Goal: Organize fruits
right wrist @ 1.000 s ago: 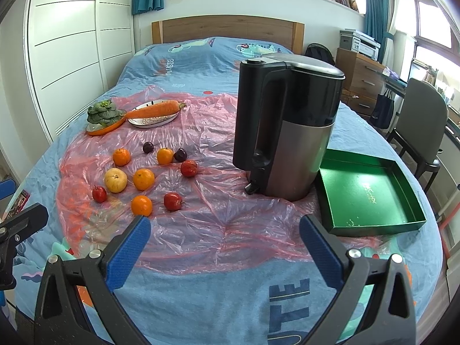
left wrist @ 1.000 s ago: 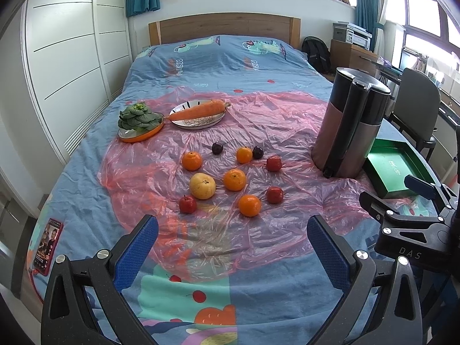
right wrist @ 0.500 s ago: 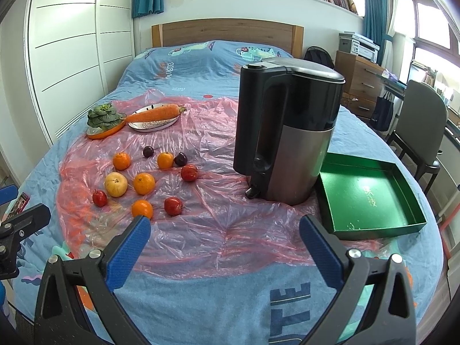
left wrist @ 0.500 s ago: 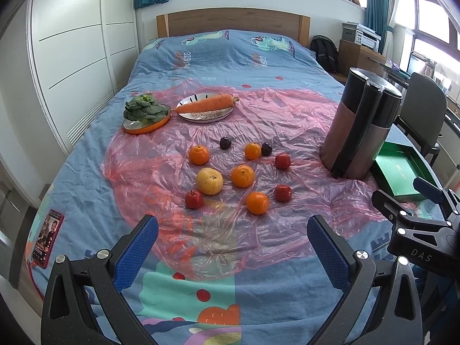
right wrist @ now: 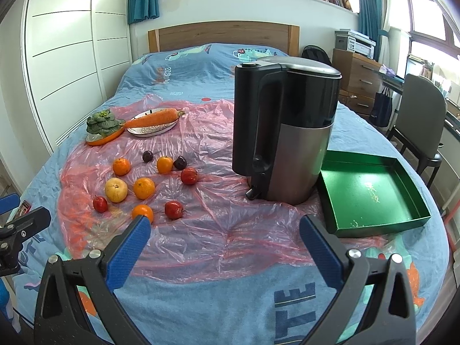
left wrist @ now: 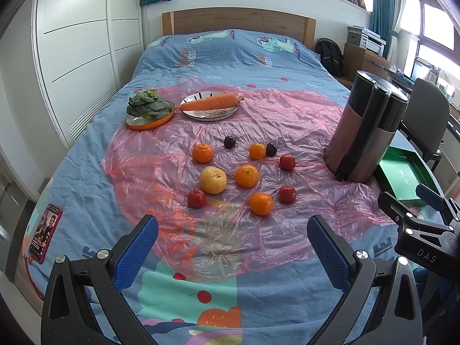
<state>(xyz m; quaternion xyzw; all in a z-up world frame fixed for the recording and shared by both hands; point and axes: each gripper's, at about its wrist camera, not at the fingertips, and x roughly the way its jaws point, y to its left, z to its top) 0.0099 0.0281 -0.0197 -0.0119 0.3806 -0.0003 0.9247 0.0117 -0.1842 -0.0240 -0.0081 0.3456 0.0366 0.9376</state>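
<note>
Several fruits lie loose on a pink plastic sheet (left wrist: 258,120) over the bed: oranges (left wrist: 246,176), small red apples (left wrist: 197,198), a yellow pear (left wrist: 213,179) and two dark plums (left wrist: 229,142). The same group shows at the left of the right wrist view, with the pear (right wrist: 116,189) and an orange (right wrist: 143,188). An empty green tray (right wrist: 371,224) sits at the right bed edge. My left gripper (left wrist: 232,247) hovers open, short of the fruit. My right gripper (right wrist: 224,245) is open too, near the front of the sheet. Neither holds anything.
A tall black and steel kettle (right wrist: 287,132) stands between the fruit and the tray. At the far left a carrot (left wrist: 211,103) lies on a plate, next to greens (left wrist: 148,106) on an orange dish. A phone (left wrist: 43,233) lies at the left bed edge. A chair (right wrist: 419,115) stands to the right.
Both grippers have drawn back and risen a little, so the fruit and kettle sit lower and farther in view. Jaws stayed open. Nothing on the bed moved.
</note>
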